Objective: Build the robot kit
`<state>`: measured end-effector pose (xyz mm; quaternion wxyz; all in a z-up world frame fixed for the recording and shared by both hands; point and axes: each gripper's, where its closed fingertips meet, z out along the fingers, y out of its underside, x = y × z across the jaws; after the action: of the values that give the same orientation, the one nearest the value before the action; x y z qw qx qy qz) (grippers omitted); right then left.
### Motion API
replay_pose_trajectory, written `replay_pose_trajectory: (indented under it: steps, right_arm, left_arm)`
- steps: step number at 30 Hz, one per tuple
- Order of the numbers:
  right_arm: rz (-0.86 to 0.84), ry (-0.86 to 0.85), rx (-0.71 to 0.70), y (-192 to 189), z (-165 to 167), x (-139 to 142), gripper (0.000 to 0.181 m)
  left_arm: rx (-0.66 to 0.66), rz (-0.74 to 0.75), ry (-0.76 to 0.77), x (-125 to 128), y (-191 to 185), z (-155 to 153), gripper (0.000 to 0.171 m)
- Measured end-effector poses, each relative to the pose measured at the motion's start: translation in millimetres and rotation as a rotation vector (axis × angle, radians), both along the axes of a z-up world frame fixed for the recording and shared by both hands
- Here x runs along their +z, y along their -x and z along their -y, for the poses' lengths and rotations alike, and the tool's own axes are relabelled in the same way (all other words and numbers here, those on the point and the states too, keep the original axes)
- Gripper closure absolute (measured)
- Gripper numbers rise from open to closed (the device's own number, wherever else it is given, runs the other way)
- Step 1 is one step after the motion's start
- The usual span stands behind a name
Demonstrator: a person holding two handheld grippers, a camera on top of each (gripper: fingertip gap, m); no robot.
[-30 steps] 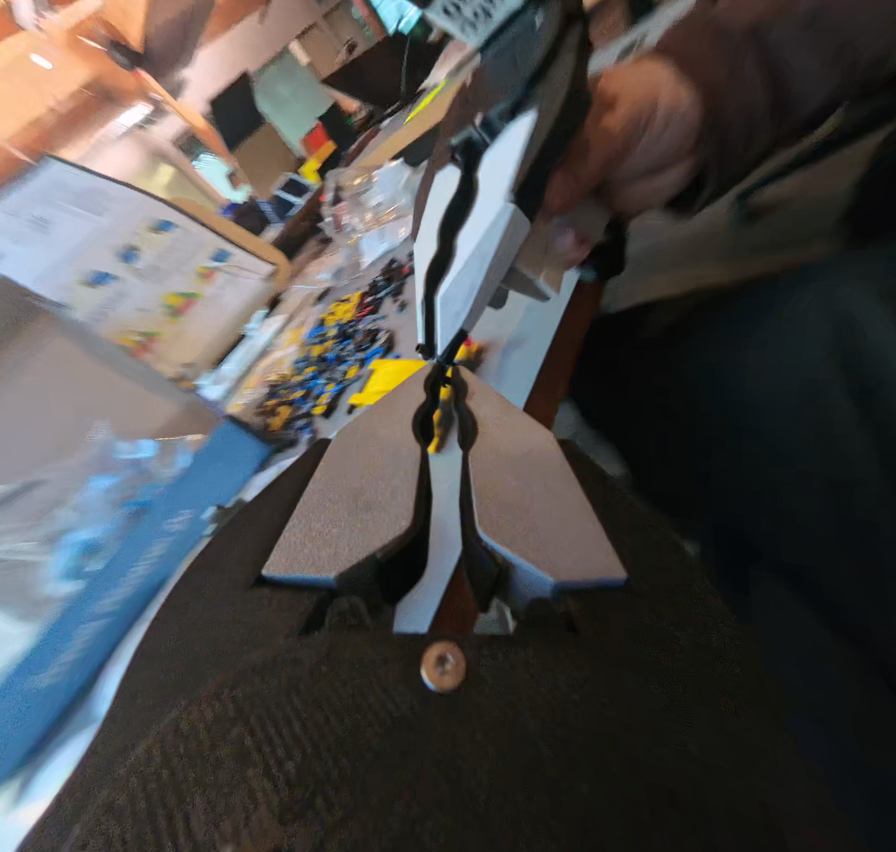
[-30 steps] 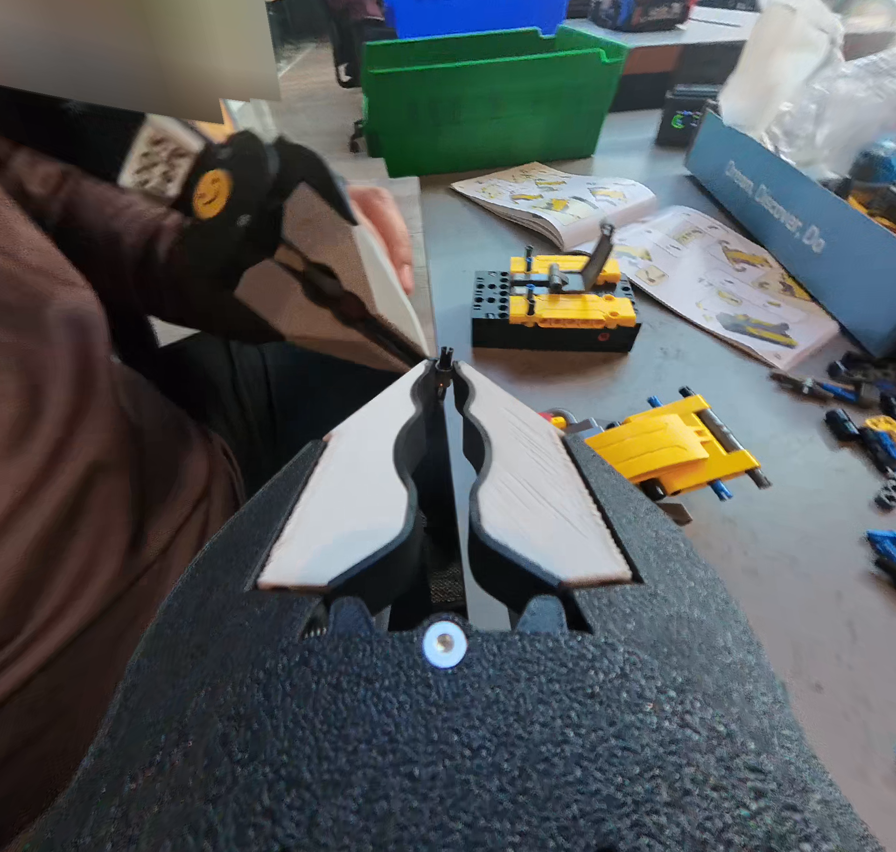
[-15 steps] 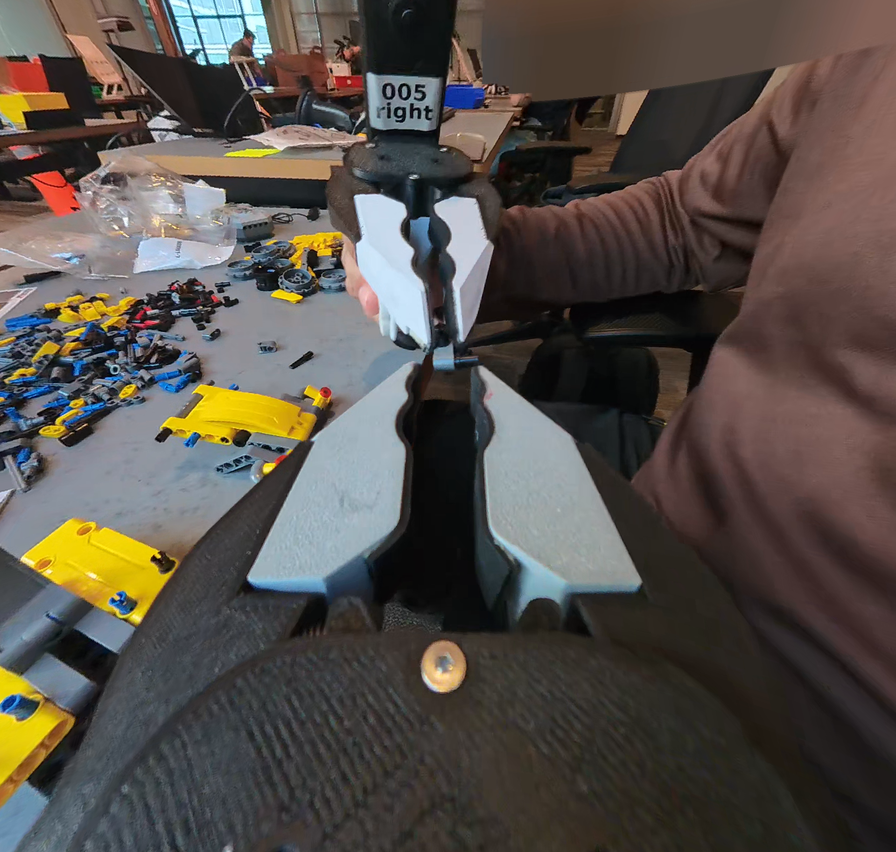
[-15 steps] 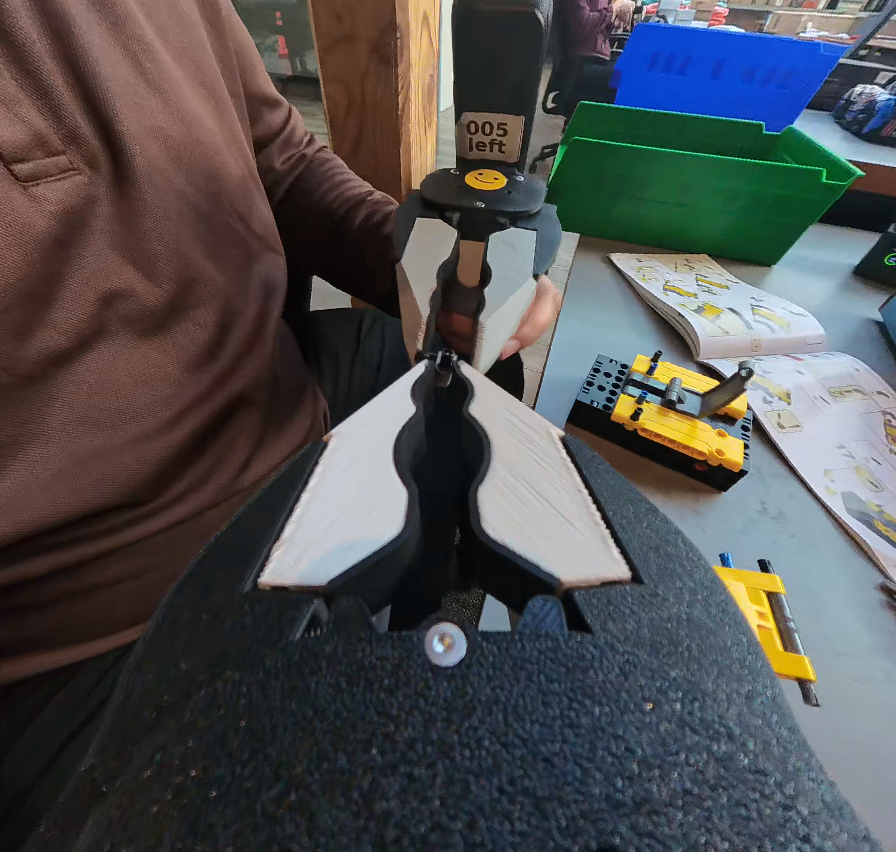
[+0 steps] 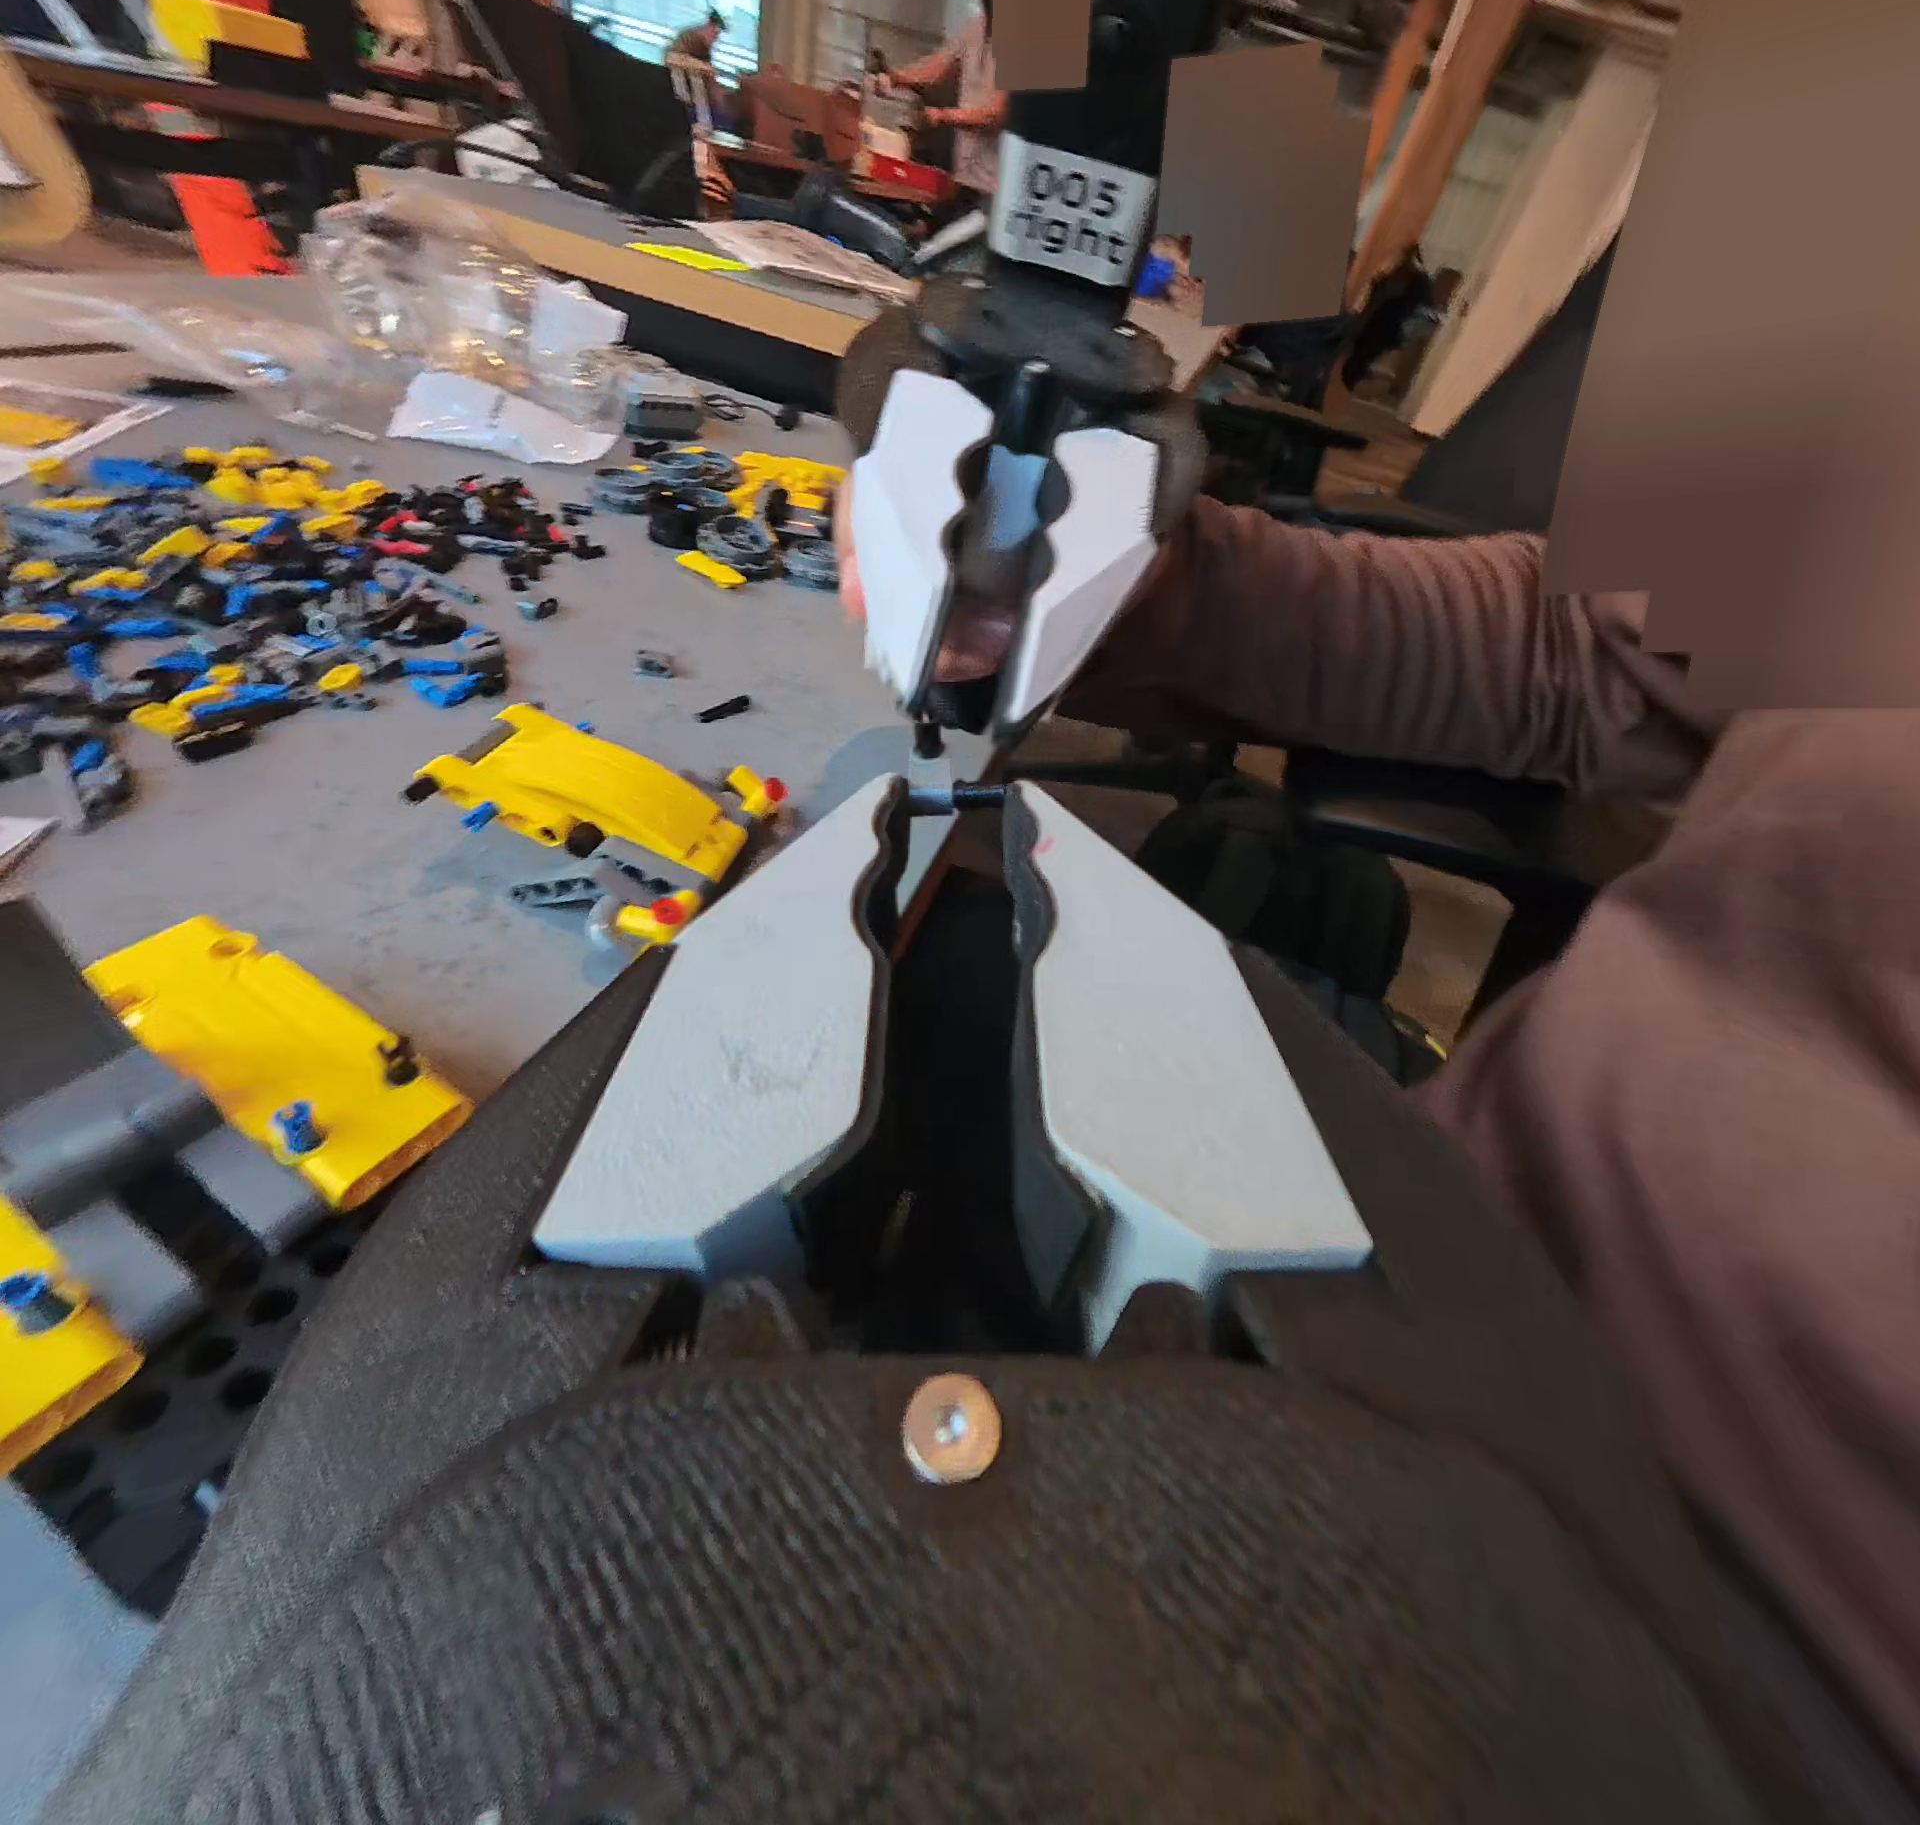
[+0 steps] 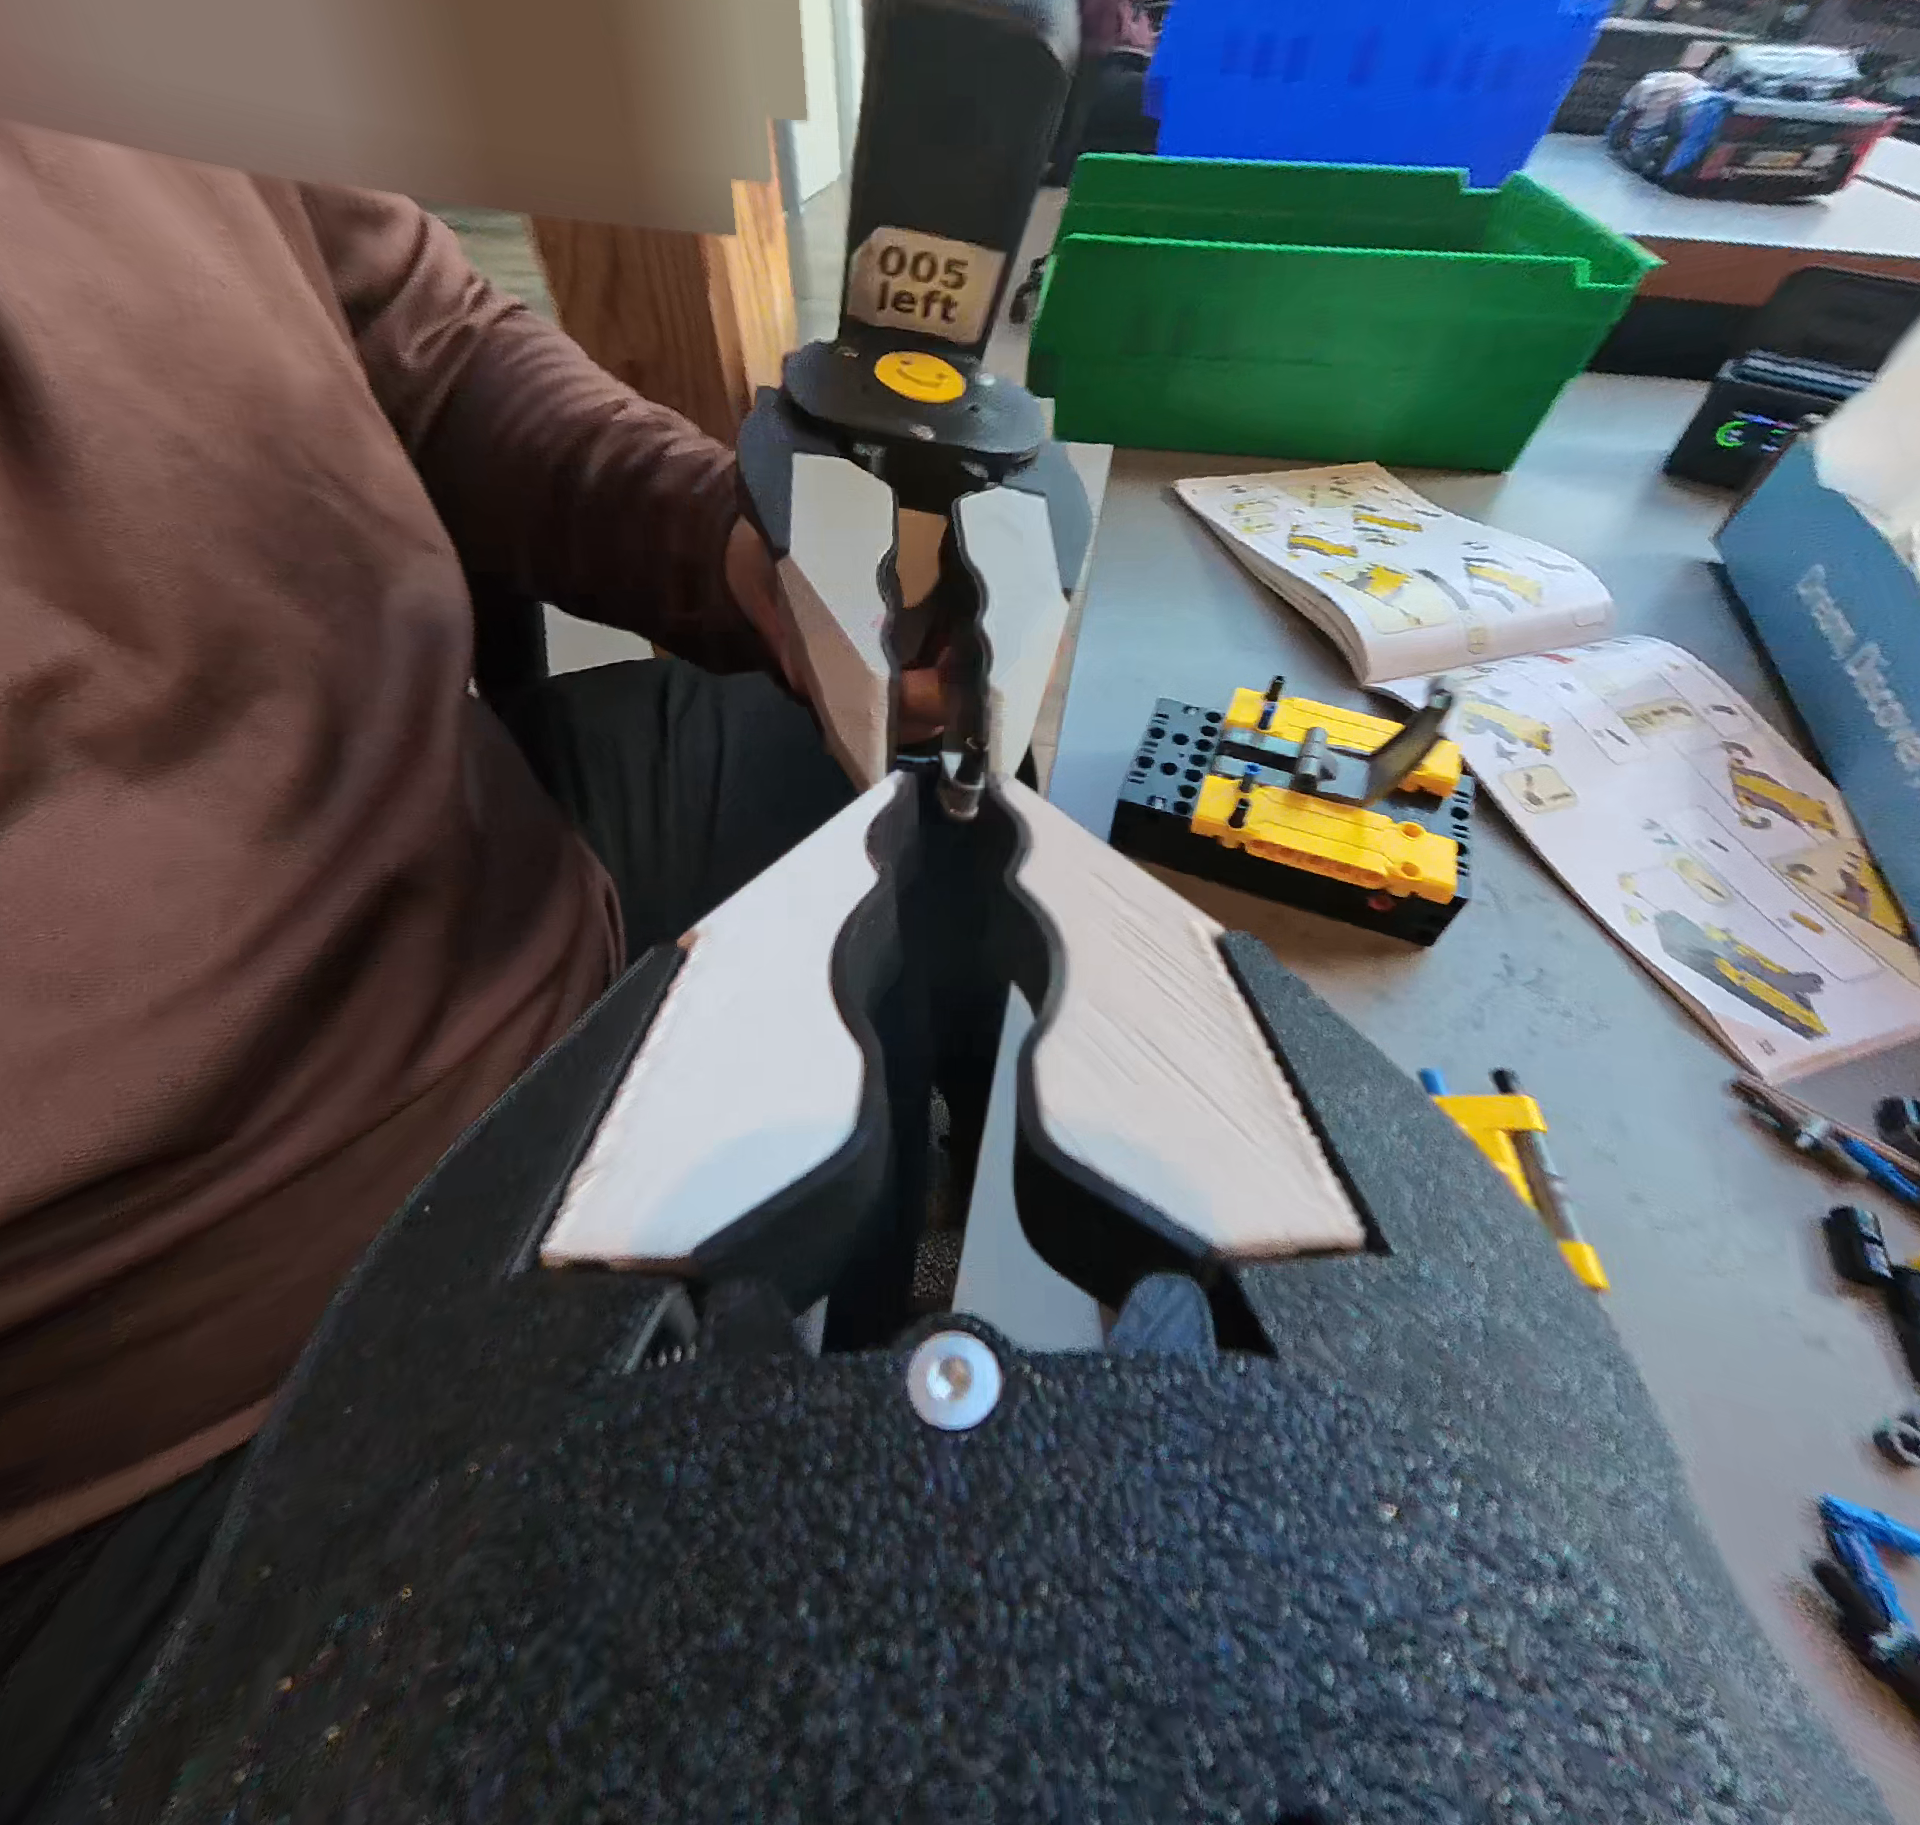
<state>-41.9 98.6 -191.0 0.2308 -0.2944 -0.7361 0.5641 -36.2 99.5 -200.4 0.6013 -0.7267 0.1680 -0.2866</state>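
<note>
Both tongs have drifted slightly off the grey tabletop (image 5: 343,882), still tip to tip. Left tongs (image 5: 948,801) pinch a small grey-and-black pin piece (image 5: 940,788); right tongs (image 6: 958,788) look clamped on its upright end, so both can steady it.

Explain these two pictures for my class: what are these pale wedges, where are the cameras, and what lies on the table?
No robot here: a person in a brown sleeve holds two hand tools, each ending in a two-fingered claw (the pale wedges). Each tool carries a camera looking along its fingers, so each picture shows its own claw large below and the other facing it. The left claw pinches a small grey-and-black connector piece; the right claw pinches a small dark pin; the two meet tip to tip. On the grey table lie a black-and-yellow brick assembly, open paper instruction booklets, a green plastic bin and loose blue, yellow and black building pieces.
</note>
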Motion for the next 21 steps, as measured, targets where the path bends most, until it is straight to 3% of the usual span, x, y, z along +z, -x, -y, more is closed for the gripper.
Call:
replay_pose_trajectory:
  steps: [6,13,15,18,20,21]
  right_arm:
    - [-0.001,0.056,-0.104,1.5,-23.0,9.8,0.172]
    - [0.053,-0.053,-0.222,10.5,-36.2,-10.8,0.174]
    - [0.061,-0.098,-0.258,11.3,-43.6,-16.2,0.174]
    - [0.083,-0.129,-0.344,10.4,-66.7,-19.5,0.172]
    - [0.163,-0.115,-0.421,9.6,-87.9,-29.8,0.168]
    - [0.205,-0.104,-0.443,8.4,-94.7,-36.2,0.157]
  left_arm:
    - [0.161,0.036,0.012,1.0,28.6,-9.8,0.156]
    - [0.4,-0.208,-0.04,-2.7,40.9,-15.7,0.156]
    - [0.414,-0.29,-0.051,-9.5,36.7,-16.9,0.156]
    - [0.402,-0.281,-0.027,-18.6,33.0,-18.9,0.156]
    - [0.416,-0.284,-0.018,-23.1,36.9,-19.9,0.156]
    - [0.421,-0.289,-0.017,-24.5,38.6,-20.3,0.156]
